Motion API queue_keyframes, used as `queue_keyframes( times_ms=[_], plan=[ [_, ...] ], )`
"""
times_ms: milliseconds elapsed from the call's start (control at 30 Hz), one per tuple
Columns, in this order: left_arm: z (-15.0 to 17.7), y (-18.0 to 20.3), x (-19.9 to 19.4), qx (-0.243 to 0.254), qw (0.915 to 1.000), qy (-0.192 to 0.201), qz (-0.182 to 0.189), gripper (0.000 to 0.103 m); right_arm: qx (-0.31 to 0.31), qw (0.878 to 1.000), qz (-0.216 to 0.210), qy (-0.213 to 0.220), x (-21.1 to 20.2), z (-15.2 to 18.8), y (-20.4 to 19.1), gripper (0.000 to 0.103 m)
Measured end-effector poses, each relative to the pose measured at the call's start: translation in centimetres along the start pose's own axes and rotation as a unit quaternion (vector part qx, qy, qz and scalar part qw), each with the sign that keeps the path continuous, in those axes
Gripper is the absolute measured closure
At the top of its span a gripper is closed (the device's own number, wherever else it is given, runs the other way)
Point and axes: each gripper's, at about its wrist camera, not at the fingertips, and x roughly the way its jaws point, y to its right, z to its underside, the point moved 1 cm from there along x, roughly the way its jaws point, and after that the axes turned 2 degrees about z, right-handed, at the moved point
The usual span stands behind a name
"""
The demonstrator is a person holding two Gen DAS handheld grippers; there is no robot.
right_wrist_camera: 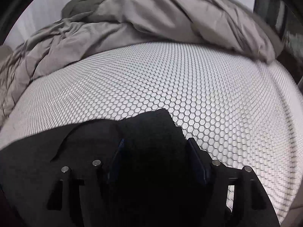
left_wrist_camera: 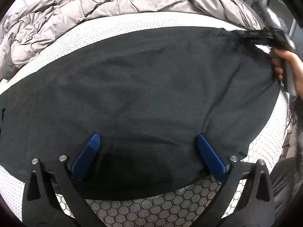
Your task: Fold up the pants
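A mattress (right_wrist_camera: pixel 189 87) with a white, hexagon-patterned cover fills most of both views. A rumpled grey duvet (right_wrist_camera: pixel 151 19) is heaped along its far side. Behind it, pale curtains (right_wrist_camera: pixel 43 13) glow with soft light.

the right tongs (left_wrist_camera: pixel 251 35) are blurred at the pants' (left_wrist_camera: pixel 132 94) far right corner; the pants run off the left edge, hiding the mattress (left_wrist_camera: pixel 151 211) beneath.
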Motion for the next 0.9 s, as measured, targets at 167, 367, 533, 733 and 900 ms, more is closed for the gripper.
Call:
queue_keyframes(
  times_ms=[167,367,533,733,900],
  plan=[
    [0.0,0.2,-0.3,-0.001,0.9999,0.001,-0.012,0.001,-0.034,0.995,-0.028,0.086,-8.6,3.8,-1.1,0.000],
    [0.7,0.2,-2.3,0.006,0.9994,0.022,-0.028,0.001,-0.090,0.985,-0.141,0.051,-9.3,11.2,-6.6,0.000],
    [2.1,-2.1,-4.0,-0.005,0.9986,0.031,-0.043,0.001,-0.197,0.973,-0.119,0.015,-7.5,14.3,-10.1,0.000],
    [4.3,-8.5,-7.1,-0.108,0.9910,0.053,-0.059,0.001,-0.105,0.989,-0.107,0.023,-8.2,13.4,-4.0,0.000],
    [7.0,-15.0,-10.8,-0.226,0.9676,0.092,-0.063,0.001,0.003,0.986,-0.163,0.027,-8.8,14.4,1.4,0.000]
  ],
)
